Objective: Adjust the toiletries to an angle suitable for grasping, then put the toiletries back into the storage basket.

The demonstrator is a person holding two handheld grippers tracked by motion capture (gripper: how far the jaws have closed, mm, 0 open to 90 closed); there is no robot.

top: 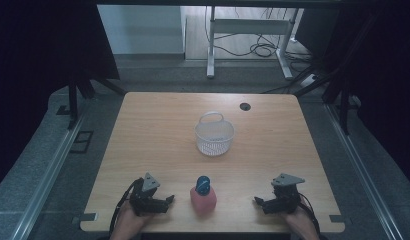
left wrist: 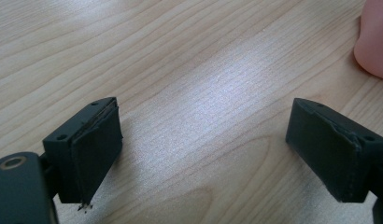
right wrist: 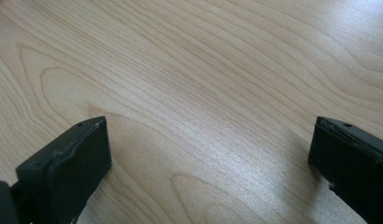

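Note:
A pink bottle with a blue cap (top: 203, 196) stands near the front edge of the wooden table (top: 158, 130), between the two grippers. A white mesh basket (top: 214, 133) with a handle sits at the table's middle. My left gripper (top: 169, 200) rests low at the front left, pointing right at the bottle; its jaws stand wide open over bare wood (left wrist: 203, 135), and the bottle's pink side (left wrist: 374, 39) shows at the upper right of its view. At the front right my right gripper (top: 258, 201) points left, open, with only table grain between its jaws (right wrist: 210, 149).
A dark round cable hole (top: 245, 106) lies near the table's far edge. Beyond the table stand a white desk frame (top: 248, 35) and cables on the floor. Dark curtains hang at both sides.

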